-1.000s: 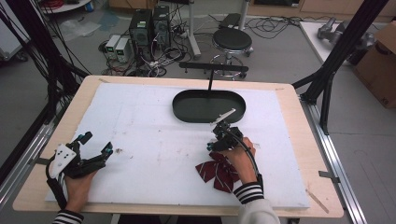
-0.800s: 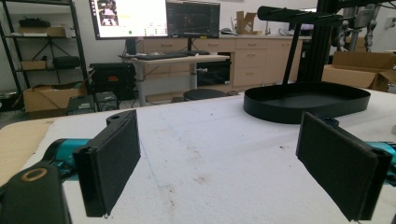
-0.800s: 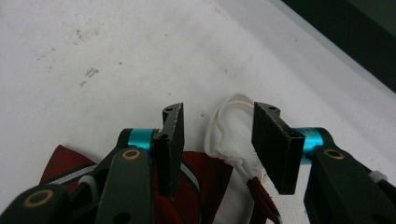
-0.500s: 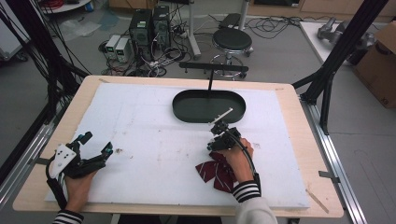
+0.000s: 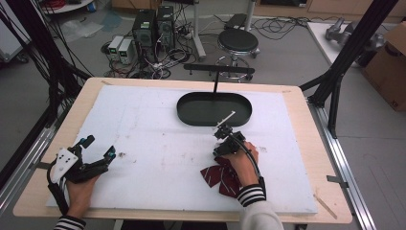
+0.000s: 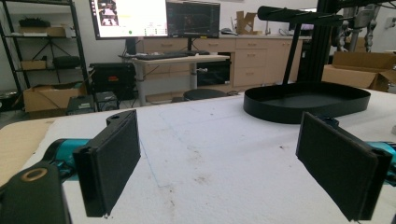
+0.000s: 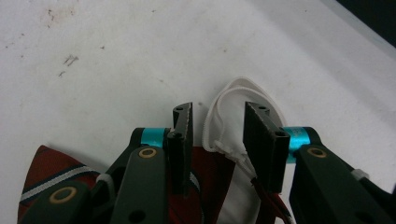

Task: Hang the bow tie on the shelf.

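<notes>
A dark red striped bow tie [image 5: 225, 176] lies on the white table cover near the front, right of centre. Its white strap [image 7: 233, 93] loops out past the knot. My right gripper [image 5: 219, 154] points down over the tie [image 7: 46, 172]. In the right gripper view the jaws [image 7: 217, 112] straddle the strap and the tie's middle. They have just been closing, and a gap still shows beside the left pad. My left gripper [image 5: 99, 146] rests at the front left, its jaws [image 6: 217, 135] wide open with nothing between them.
A black oval tray [image 5: 184, 112] sits at the back centre of the cover, with a black T-shaped stand [image 5: 218, 69] rising from its far side. In the left gripper view the tray [image 6: 303, 109] lies ahead to the right. A stool [image 5: 238, 40] and computers stand beyond the table.
The right hand has shifted slightly over the bow tie. The left gripper has kept still.
</notes>
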The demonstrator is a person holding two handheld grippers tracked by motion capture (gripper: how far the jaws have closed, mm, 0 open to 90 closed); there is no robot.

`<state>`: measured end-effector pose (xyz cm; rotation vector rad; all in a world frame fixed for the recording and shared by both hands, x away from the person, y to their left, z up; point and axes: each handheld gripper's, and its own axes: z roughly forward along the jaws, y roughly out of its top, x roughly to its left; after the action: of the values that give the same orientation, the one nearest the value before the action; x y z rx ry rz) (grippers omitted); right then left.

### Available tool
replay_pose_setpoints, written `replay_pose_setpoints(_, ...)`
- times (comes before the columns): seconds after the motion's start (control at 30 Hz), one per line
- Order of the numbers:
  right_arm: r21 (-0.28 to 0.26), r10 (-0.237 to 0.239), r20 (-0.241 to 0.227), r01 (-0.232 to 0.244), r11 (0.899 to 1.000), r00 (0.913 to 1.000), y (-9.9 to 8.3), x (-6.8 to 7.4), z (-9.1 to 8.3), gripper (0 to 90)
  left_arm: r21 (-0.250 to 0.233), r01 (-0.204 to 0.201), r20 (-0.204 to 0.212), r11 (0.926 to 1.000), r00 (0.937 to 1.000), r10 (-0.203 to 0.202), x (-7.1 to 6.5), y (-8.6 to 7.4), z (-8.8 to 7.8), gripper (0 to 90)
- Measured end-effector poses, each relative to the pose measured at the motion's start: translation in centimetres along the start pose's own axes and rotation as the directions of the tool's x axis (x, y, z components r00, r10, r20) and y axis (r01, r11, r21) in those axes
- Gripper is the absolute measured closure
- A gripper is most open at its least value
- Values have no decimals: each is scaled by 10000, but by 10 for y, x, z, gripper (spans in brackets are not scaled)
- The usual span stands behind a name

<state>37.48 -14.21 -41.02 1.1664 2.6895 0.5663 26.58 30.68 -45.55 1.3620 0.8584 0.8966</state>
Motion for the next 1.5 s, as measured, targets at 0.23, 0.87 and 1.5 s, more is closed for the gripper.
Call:
replay_pose_setpoints(0.23, 323, 113, 26, -113, 9994, 9999, 3, -1, 3, 662, -7, 13, 1, 10000, 10000, -13, 0, 0, 0, 140)
replay_pose_setpoints(0.87, 610, -32, 60, 29, 9981, 10000, 8, 3, 4, 862, -18, 28, 1, 10000, 10000, -28, 0, 0, 0, 140)
replay_pose_setpoints(1.5, -2975, -139, -1026, -174, 9546, 9946, 2, -7, -39, 867, -9, 10, 1, 10000, 10000, -10, 0, 0, 0, 140)
